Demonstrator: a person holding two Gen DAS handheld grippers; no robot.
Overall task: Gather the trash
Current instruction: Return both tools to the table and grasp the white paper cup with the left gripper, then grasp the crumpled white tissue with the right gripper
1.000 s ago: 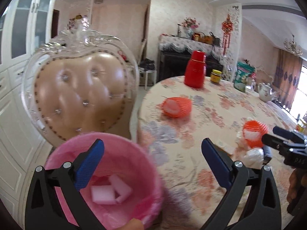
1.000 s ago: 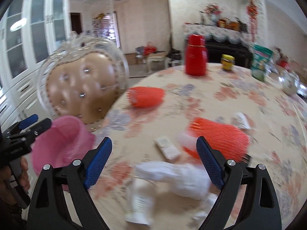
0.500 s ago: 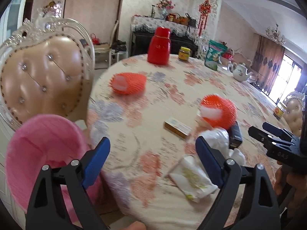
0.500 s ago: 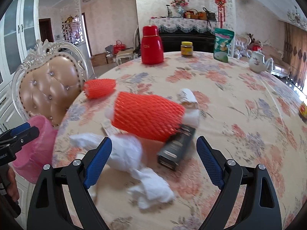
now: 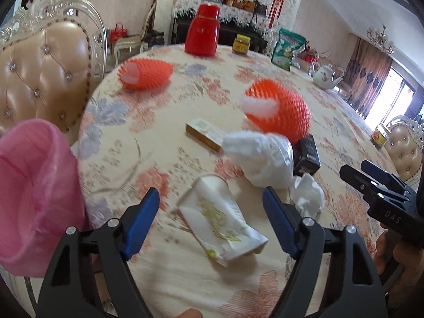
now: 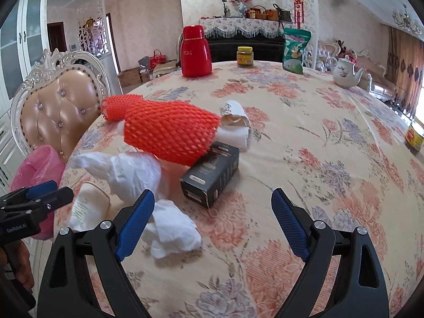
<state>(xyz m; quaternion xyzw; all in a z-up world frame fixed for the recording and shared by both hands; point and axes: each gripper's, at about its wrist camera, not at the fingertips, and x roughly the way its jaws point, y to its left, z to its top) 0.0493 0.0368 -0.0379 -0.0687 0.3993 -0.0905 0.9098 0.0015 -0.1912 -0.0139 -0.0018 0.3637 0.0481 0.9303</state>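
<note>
In the left wrist view, the left gripper [image 5: 210, 216] is held wide open and empty above the near edge of the table [image 5: 164, 122]. A flattened paper cup [image 5: 220, 216] is framed between its blue pads, lying on the cloth just below them and not yet touched. Beyond the cup, a crumpled white bag [image 5: 261, 156], a small yellow box [image 5: 204, 132], a black box [image 5: 307, 155], a wad of tissue [image 5: 308, 194] and an orange foam net [image 5: 281, 112] are bunched together, some touching. A second orange net [image 5: 144, 74] is seen apart, nearer the chair [image 5: 45, 71]. The pink bin [image 5: 31, 193] is seen at the left, off the table edge.

In the right wrist view, the right gripper [image 6: 212, 222] is likewise spread wide and nothing is held. The tissue [image 6: 172, 232] lies beside its left pad; the black box [image 6: 212, 172] lies just ahead, with the orange net [image 6: 169, 129] resting against it. The red flask [image 6: 196, 51], jar [image 6: 245, 57], green packet [image 6: 295, 50] and teapot [image 6: 345, 73] stand well back.

The cup is flat and thin, so it could be slid along the cloth rather than lifted, or the cloth could be pinched with it. Because the litter is crowded, a neighbouring piece could be dragged off the edge. With both tools near one pile, a collision is possible.
</note>
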